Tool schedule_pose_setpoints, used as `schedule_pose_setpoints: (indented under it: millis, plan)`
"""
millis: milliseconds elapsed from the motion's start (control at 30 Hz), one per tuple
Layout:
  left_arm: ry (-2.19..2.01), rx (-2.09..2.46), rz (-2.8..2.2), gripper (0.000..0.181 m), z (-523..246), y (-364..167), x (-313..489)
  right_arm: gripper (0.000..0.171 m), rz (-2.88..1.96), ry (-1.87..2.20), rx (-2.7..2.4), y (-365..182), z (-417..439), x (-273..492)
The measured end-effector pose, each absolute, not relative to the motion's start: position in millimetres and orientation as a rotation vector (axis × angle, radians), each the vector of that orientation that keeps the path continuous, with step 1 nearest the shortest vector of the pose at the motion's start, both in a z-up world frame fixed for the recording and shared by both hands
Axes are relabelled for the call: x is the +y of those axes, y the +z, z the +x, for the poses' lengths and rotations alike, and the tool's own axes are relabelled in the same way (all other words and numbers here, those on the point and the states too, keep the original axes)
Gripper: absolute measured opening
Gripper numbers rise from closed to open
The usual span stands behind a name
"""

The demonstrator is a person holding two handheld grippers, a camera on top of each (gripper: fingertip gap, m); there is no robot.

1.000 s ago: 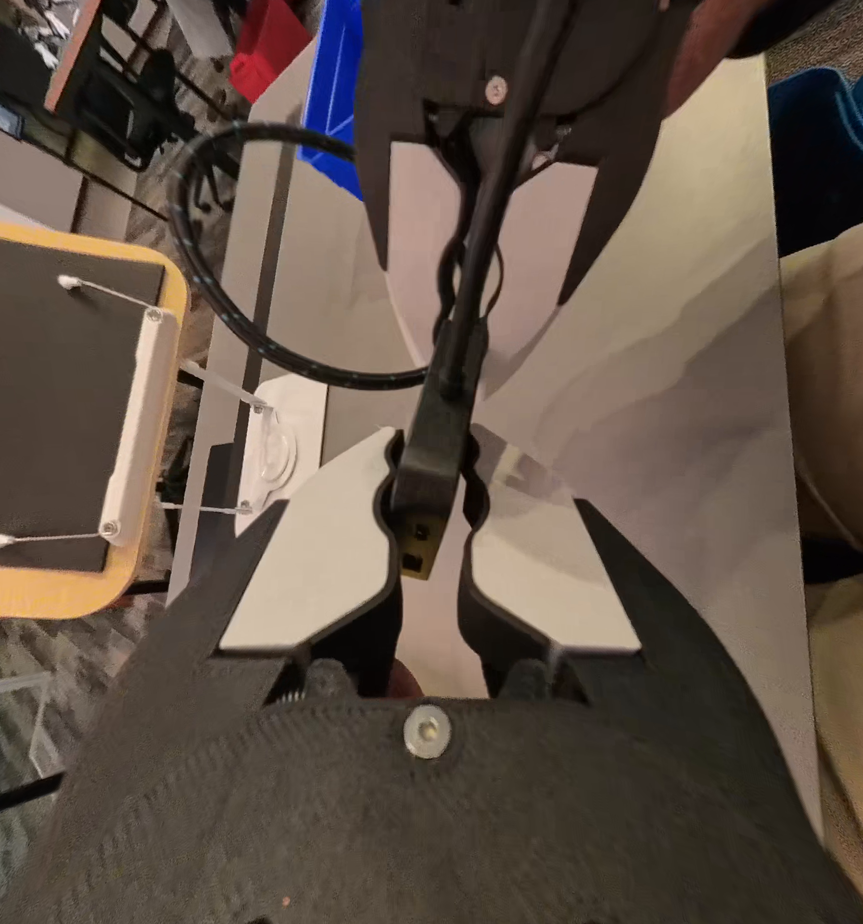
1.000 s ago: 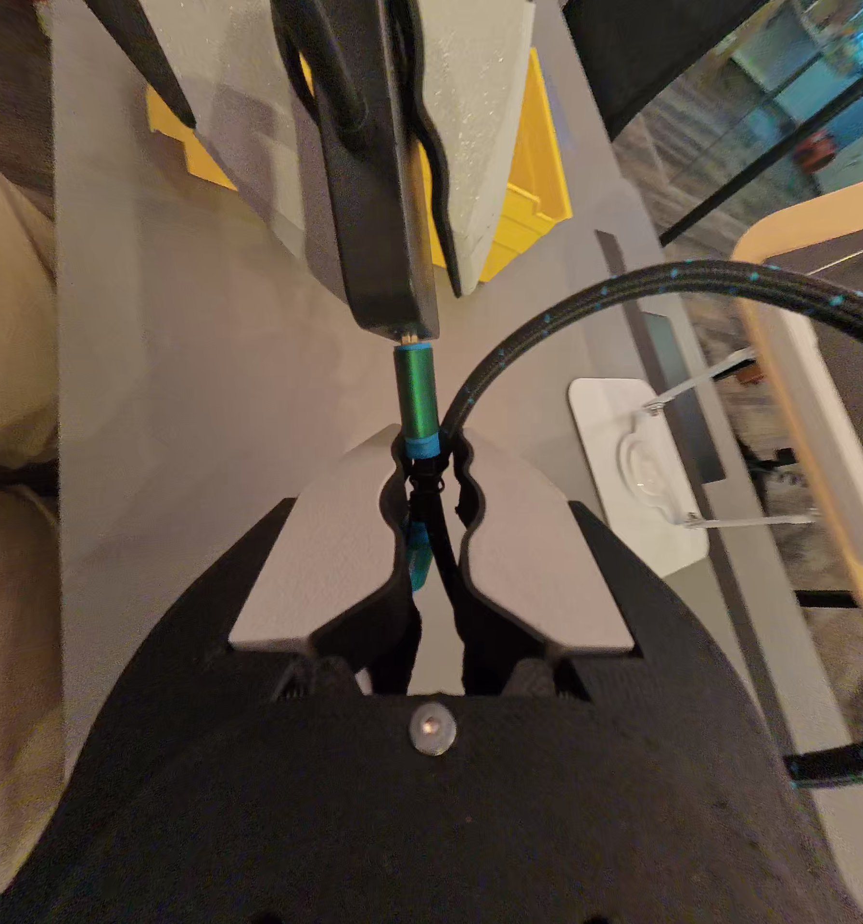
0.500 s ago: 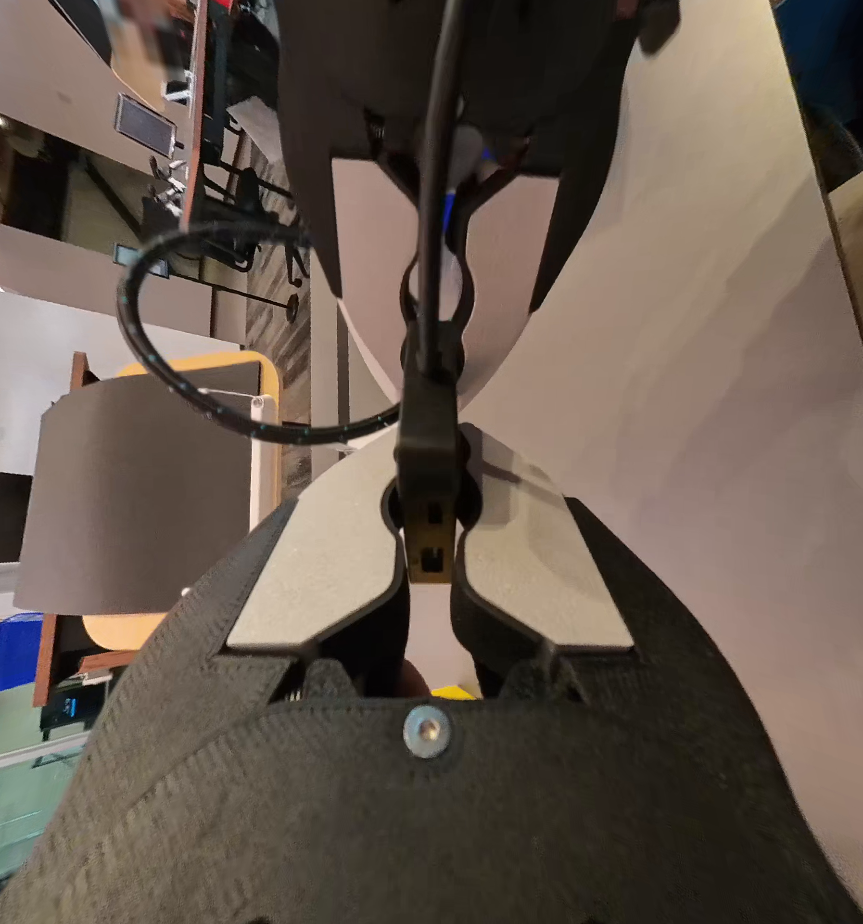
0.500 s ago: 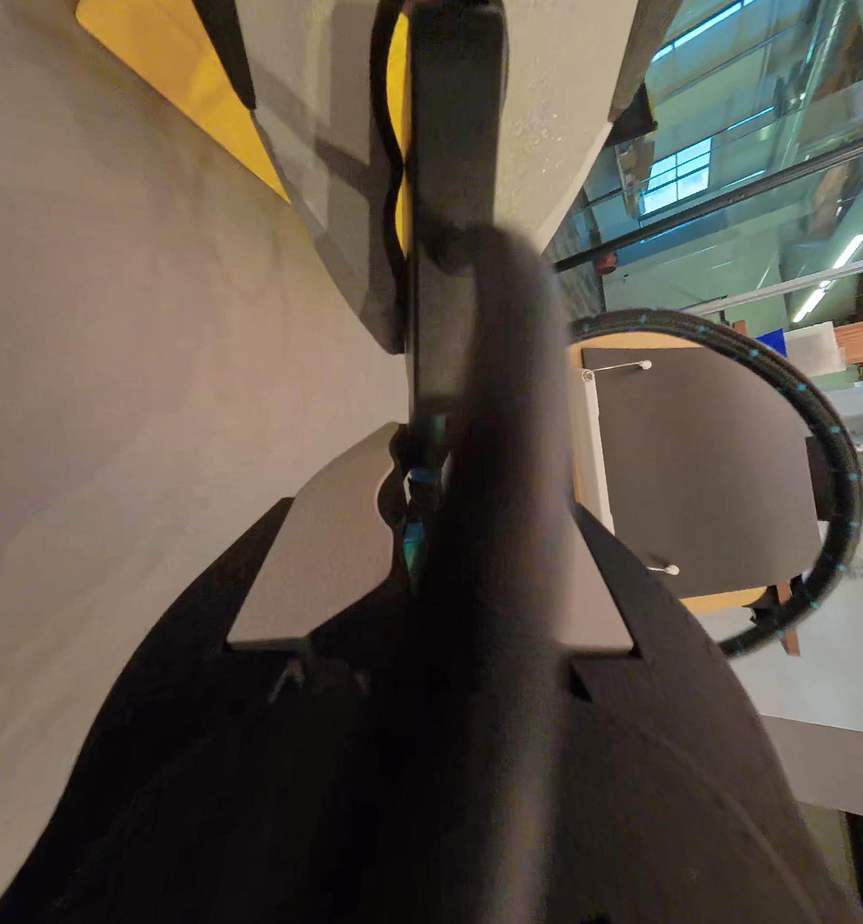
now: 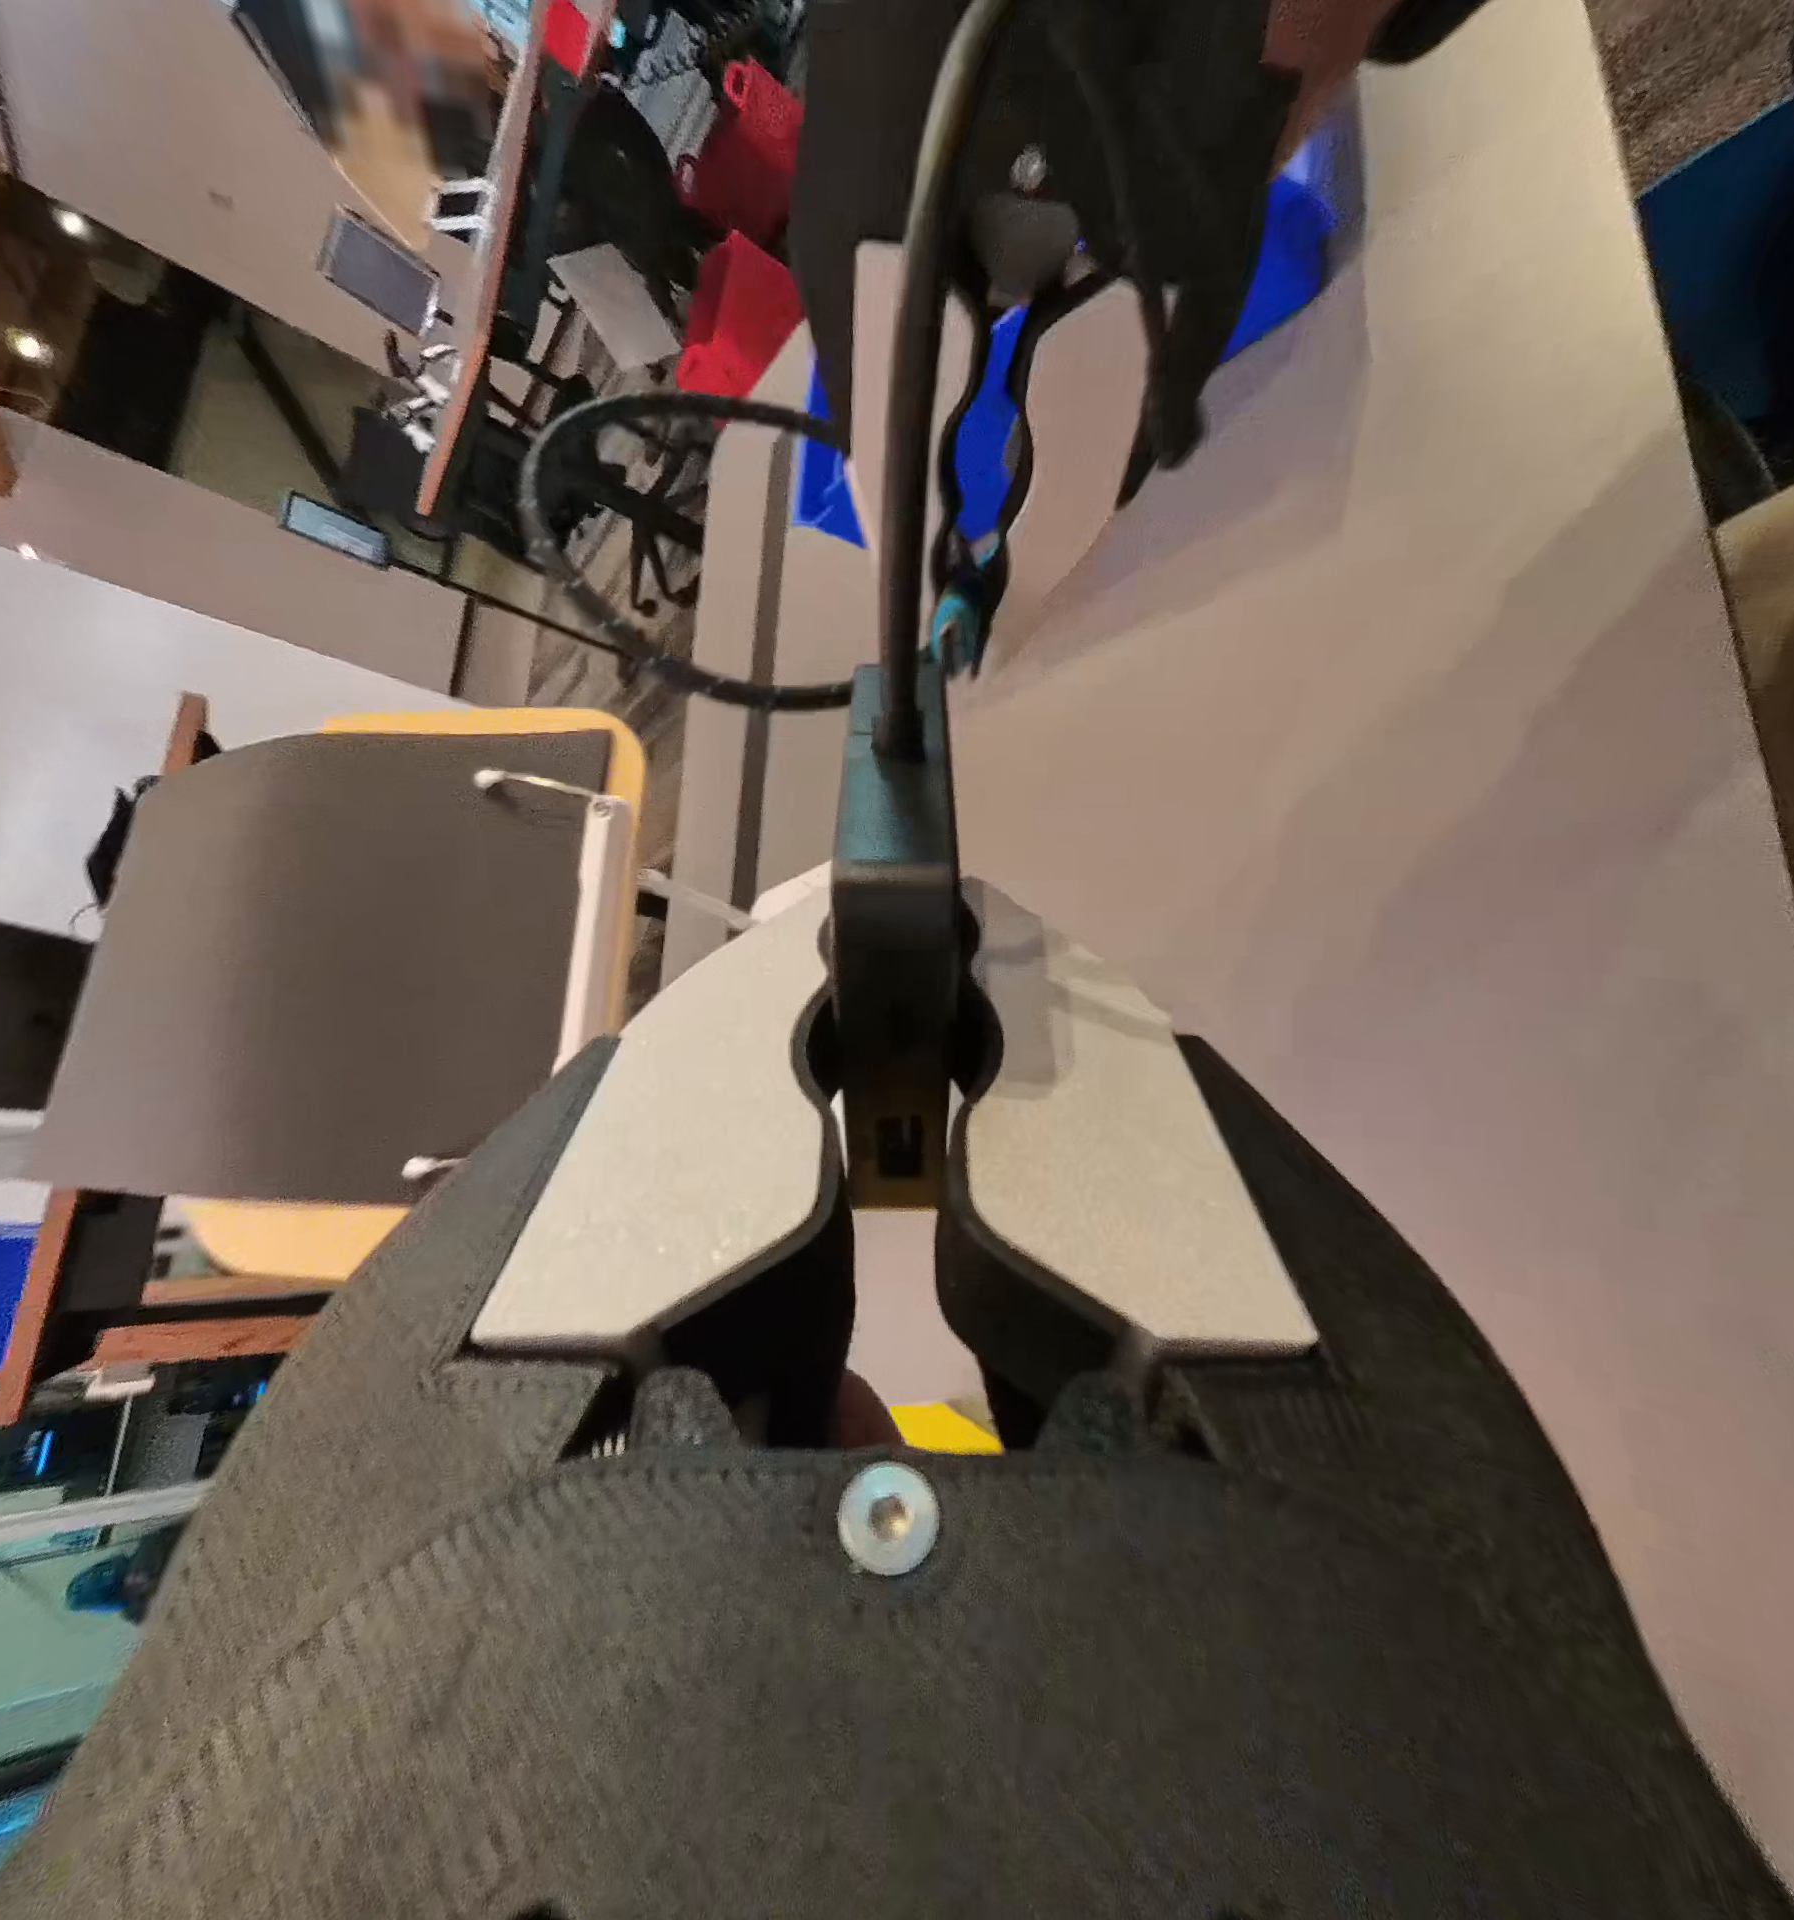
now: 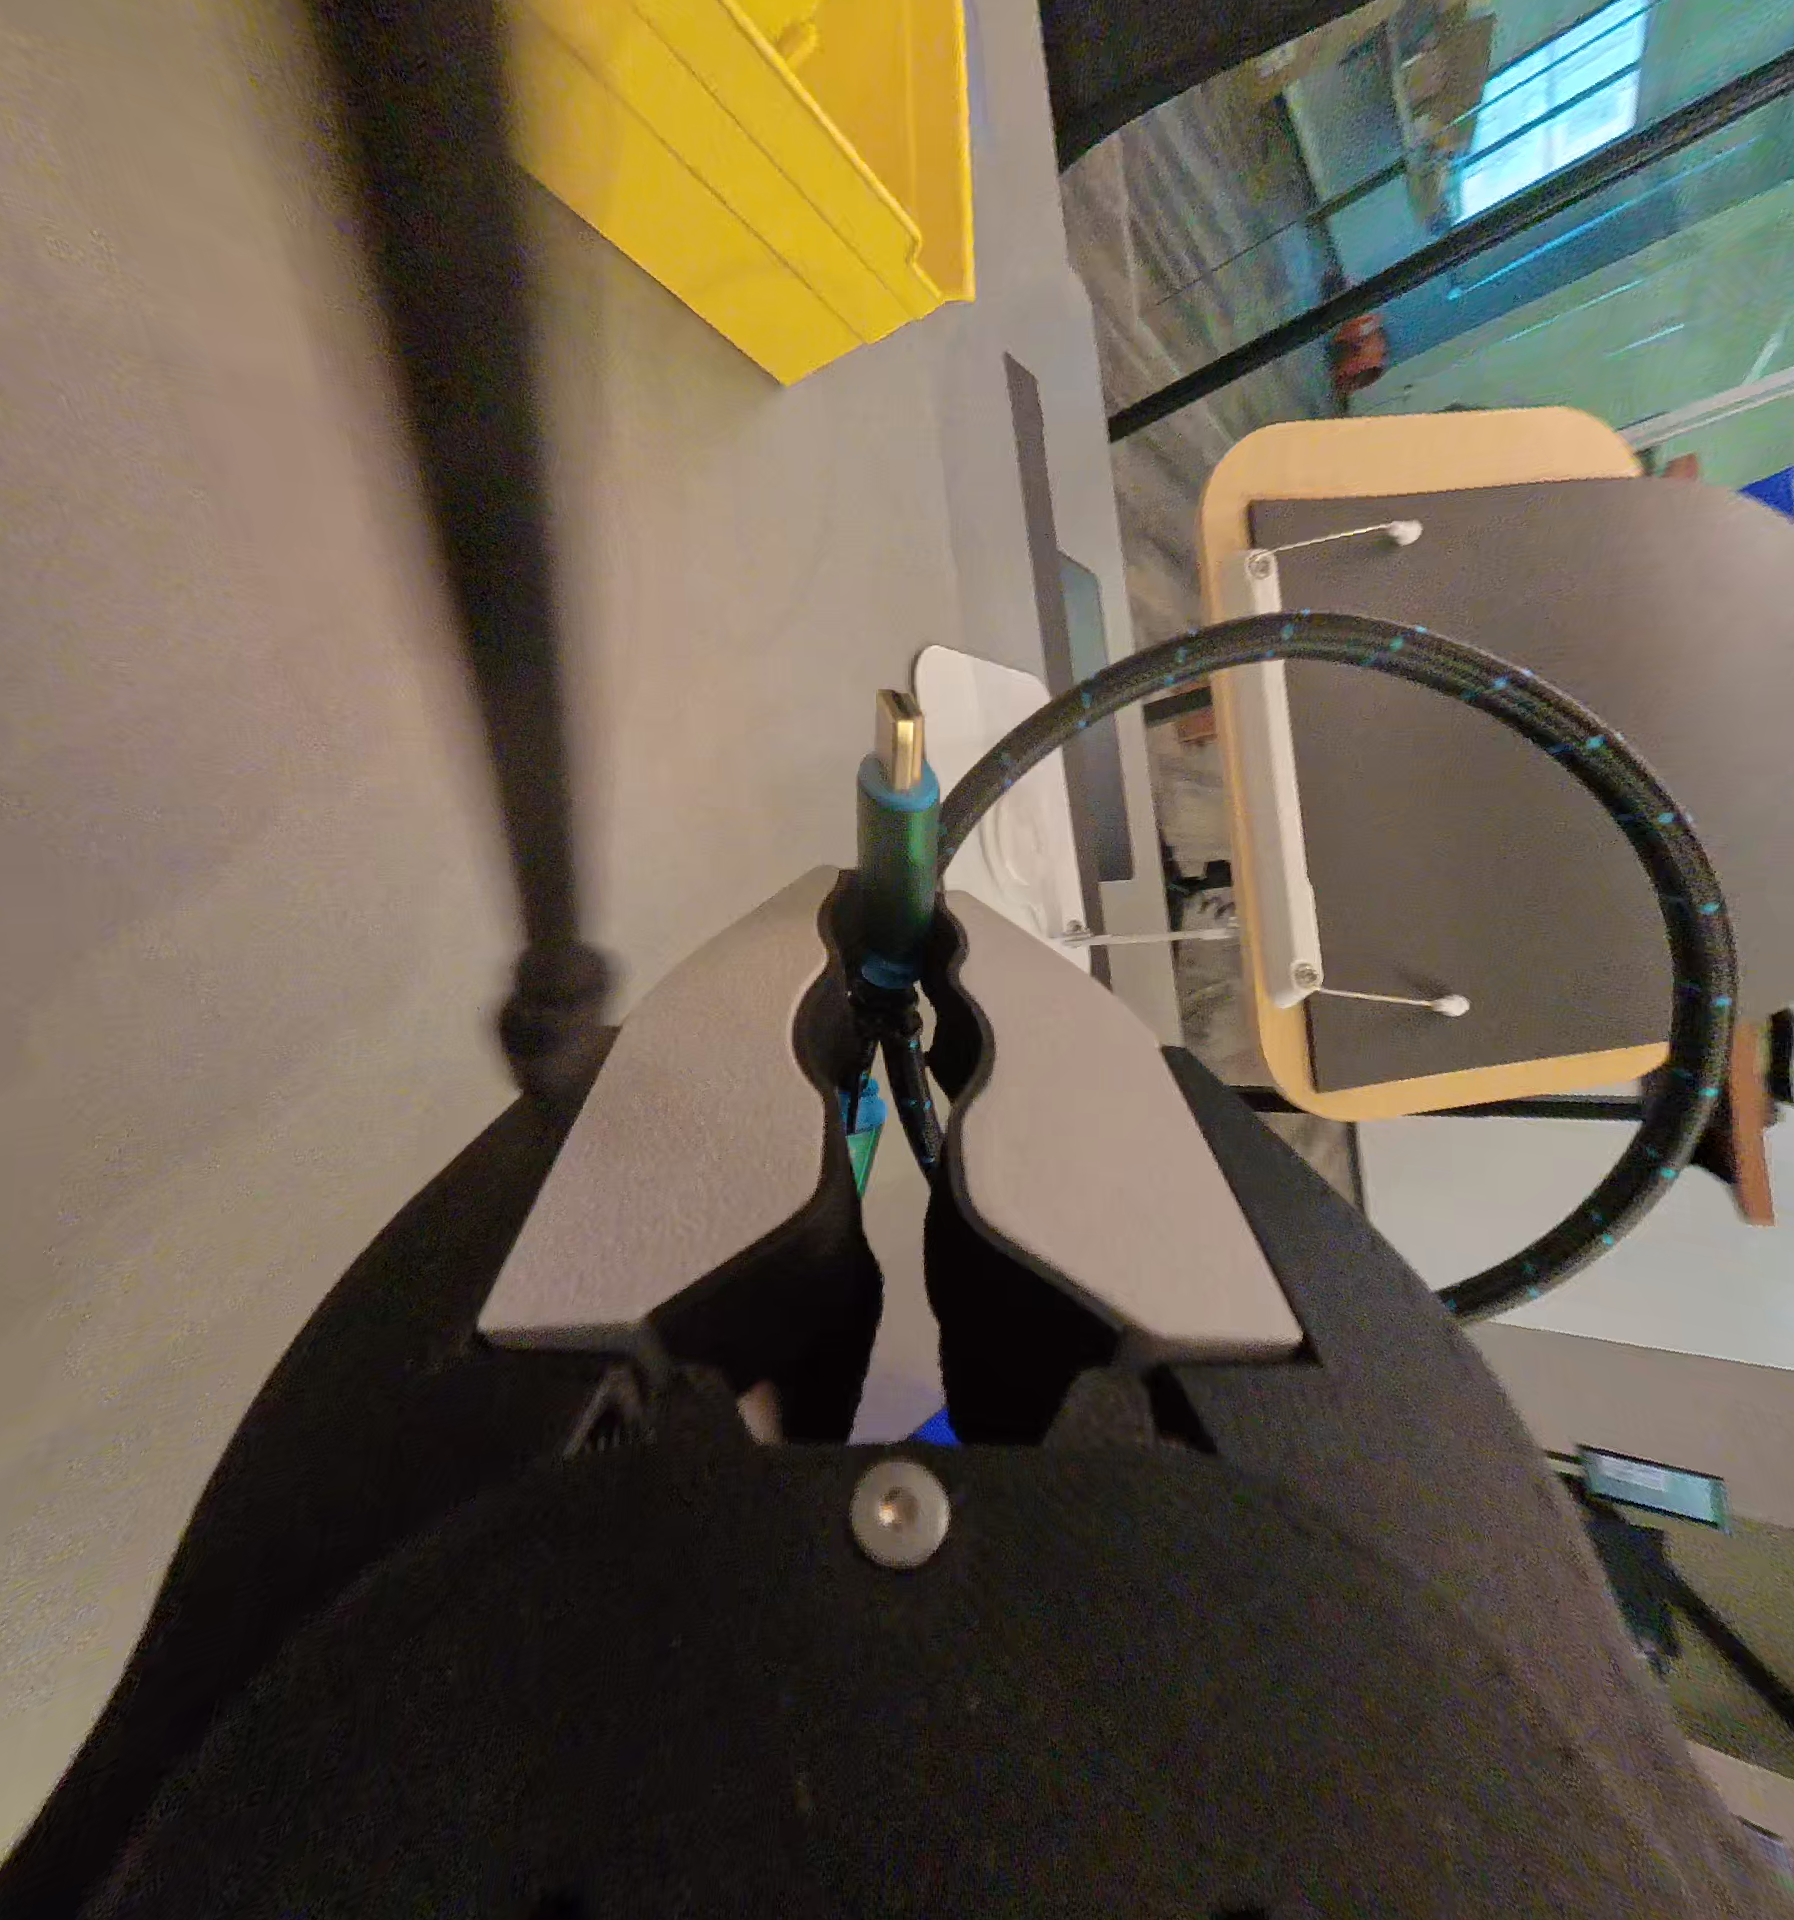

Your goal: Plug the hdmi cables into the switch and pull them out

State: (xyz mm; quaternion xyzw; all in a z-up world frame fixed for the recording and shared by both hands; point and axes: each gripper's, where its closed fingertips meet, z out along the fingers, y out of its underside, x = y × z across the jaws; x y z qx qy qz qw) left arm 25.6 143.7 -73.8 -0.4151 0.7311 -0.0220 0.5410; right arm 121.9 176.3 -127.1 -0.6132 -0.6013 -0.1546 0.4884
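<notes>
My left gripper (image 5: 893,904) is shut on the black HDMI switch (image 5: 893,831), which is held edge-on above the pale table (image 5: 1392,935). The switch's own thin black lead (image 5: 908,416) leaves its far end. My right gripper (image 6: 893,894) is shut on the green HDMI plug (image 6: 898,852). The plug's gold tip (image 6: 898,732) is bare and out of the switch. Its black braided cable (image 6: 1599,779) loops to the right. In the left wrist view the right gripper (image 5: 960,582) hangs beyond the switch with the plug (image 5: 953,629) just off the switch's far end.
A yellow bin (image 6: 768,177) sits at the table's far side, and a blue bin (image 5: 1277,270) sits at the other end. A white pad (image 6: 986,748) lies at the table edge. A wooden-rimmed board with a black sheet (image 6: 1495,779) stands off the table. A blurred dark lead (image 6: 457,416) crosses the right wrist view. About 12 cm separates my left fingertips from my right.
A second ago the green plug sat in the switch's port. The right gripper has pulled it out, and the two grippers have moved apart and tilted.
</notes>
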Motion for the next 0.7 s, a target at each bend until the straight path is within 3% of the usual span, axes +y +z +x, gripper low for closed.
schedule_pose_setpoints:
  millis: [167,333,533,700]
  plan:
    - [-0.07,1.661,-1.044,0.014,8.4,-56.1,157.3,0.01,-1.605,-0.383,-1.368,-113.0,162.9,182.5]
    - [0.006,1.641,-1.055,0.014,-5.1,-52.0,169.3,0.009,-1.894,-0.351,-1.011,-87.6,265.8,178.1]
    - [0.046,1.593,-1.056,0.014,-15.3,-36.3,175.3,0.01,-2.348,-0.149,-0.533,-141.8,376.4,148.6]
    - [0.063,1.595,-1.063,0.014,-15.6,-36.6,175.8,0.011,-2.462,0.055,-0.264,-194.6,397.2,141.8]
